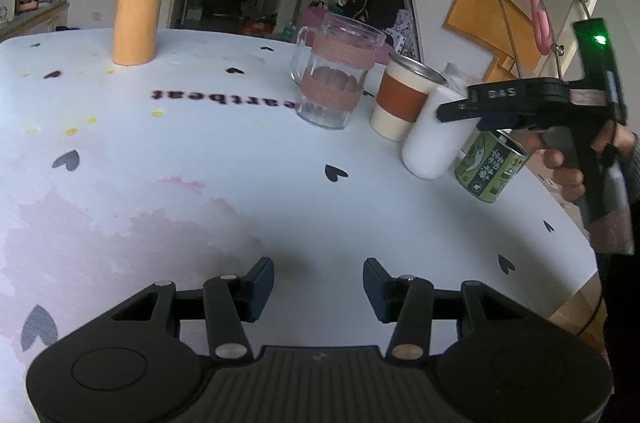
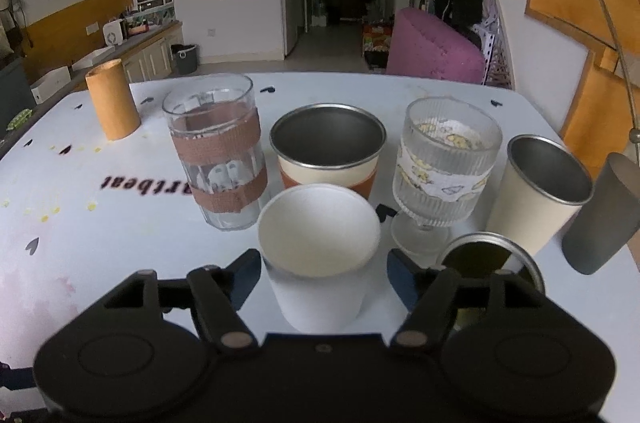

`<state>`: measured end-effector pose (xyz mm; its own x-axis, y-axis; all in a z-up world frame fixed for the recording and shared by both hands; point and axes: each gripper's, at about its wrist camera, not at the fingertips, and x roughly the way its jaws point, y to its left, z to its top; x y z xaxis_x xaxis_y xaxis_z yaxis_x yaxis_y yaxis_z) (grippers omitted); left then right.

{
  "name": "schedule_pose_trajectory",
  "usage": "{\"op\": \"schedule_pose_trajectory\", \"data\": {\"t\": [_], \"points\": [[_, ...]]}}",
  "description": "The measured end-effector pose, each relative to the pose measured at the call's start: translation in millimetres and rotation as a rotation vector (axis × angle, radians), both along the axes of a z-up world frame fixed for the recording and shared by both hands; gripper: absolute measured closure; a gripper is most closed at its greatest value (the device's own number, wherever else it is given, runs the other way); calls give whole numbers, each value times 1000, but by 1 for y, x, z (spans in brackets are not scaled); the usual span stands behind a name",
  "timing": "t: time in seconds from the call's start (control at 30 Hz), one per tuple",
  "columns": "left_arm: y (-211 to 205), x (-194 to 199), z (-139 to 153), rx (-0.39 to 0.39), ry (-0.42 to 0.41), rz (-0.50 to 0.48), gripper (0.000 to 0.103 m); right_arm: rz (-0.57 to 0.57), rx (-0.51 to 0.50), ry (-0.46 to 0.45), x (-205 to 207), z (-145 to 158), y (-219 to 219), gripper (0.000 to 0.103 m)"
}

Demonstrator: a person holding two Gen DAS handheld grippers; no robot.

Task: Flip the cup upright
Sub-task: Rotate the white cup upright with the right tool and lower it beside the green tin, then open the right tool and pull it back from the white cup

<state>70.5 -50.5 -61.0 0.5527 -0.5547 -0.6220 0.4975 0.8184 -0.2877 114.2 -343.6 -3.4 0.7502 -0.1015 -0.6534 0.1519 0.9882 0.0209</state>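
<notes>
A white paper cup [image 2: 318,255] stands upright on the table, mouth up, between the fingers of my right gripper [image 2: 324,277]. The jaws are open, with a small gap to the cup on each side. The same cup shows in the left wrist view [image 1: 434,135], with the right gripper [image 1: 480,107] around its upper part. An orange cup [image 1: 136,23] stands mouth down at the far left; it also shows in the right wrist view [image 2: 112,99]. My left gripper [image 1: 319,289] is open and empty, low over the white tablecloth [image 1: 240,183].
Around the white cup stand a taped glass mug [image 2: 218,155], a steel cup with a brown band [image 2: 328,147], a ribbed stemmed glass [image 2: 444,171], a cream steel tumbler [image 2: 536,191], a green printed can [image 2: 492,259] and a grey cup [image 2: 600,215] near the table's right edge.
</notes>
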Motion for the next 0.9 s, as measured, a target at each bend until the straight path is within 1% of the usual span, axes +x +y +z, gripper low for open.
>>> {"op": "schedule_pose_trajectory", "data": {"t": [0.1, 0.23, 0.5, 0.6, 0.7, 0.73, 0.77, 0.9], "points": [[0, -1, 4, 15, -16, 19, 52, 7, 7, -50, -16, 11, 2, 31], [-1, -3, 12, 37, -49, 39, 52, 10, 4, -121, -42, 24, 8, 28], [-5, -16, 37, 97, -174, 87, 51, -7, -12, -234, -101, 35, 22, 23], [-5, -24, 46, 104, -221, 100, 44, -17, 0, -263, -120, 35, 26, 21], [-4, -33, 53, 91, -254, 105, 42, -29, 0, -276, -133, 32, 31, 20], [-4, -36, 55, 90, -262, 108, 39, -33, 0, -278, -136, 30, 33, 19], [-4, -38, 57, 91, -274, 114, 32, -37, 1, -279, -139, 28, 34, 18], [-6, -49, 61, 110, -318, 139, 21, -48, 1, -278, -150, 20, 41, 16]]}}
